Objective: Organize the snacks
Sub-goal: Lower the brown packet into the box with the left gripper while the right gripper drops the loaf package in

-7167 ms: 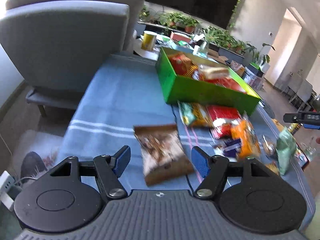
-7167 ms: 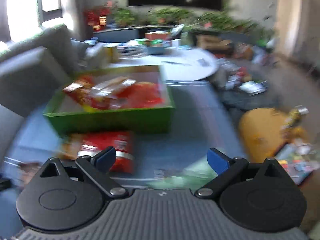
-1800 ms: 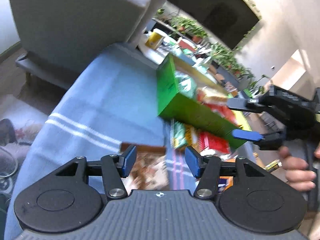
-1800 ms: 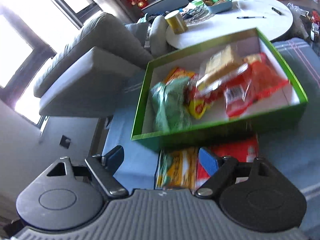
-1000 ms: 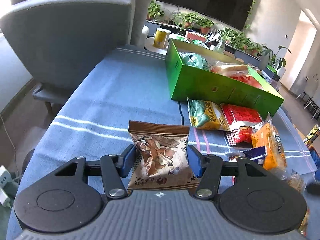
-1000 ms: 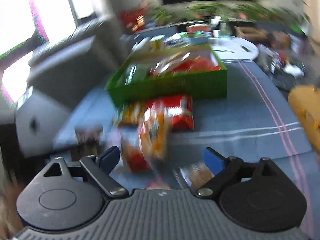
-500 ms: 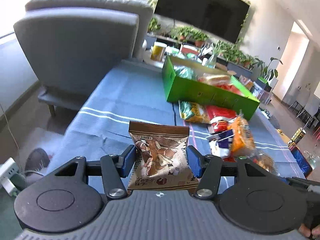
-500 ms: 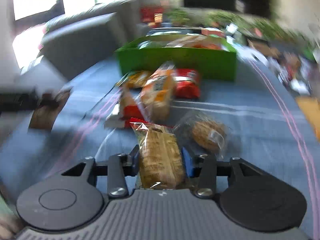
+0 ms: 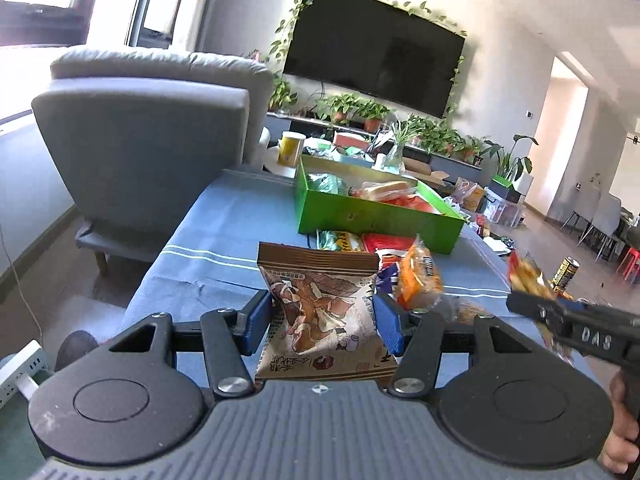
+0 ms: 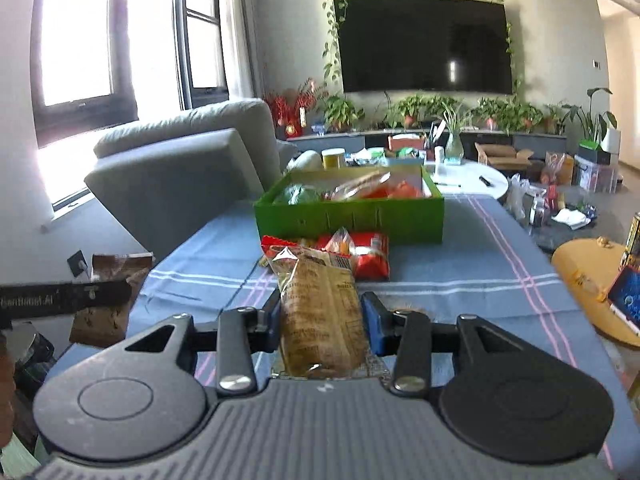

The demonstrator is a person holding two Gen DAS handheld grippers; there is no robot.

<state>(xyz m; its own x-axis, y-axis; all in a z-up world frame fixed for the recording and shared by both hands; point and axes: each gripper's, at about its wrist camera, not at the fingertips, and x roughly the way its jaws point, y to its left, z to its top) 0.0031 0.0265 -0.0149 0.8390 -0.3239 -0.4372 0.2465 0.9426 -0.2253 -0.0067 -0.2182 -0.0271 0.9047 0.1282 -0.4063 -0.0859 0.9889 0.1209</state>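
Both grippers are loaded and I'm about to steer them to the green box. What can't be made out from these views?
- Green box floor: both views, near wall and piled packets hide the free space.
- Brown snack bag: left wrist view, lower end behind the gripper body.
- Clear cracker pack: left wrist view, motion-blurred at the right edge.
- Red packet: print too small.

Ahead of your grippers lies the table under a blue striped cloth (image 10: 472, 264). On it, farthest out, sits the green rectangular cardboard box (image 10: 352, 220); nearer you, a red foil snack packet (image 10: 372, 260) lies flat.
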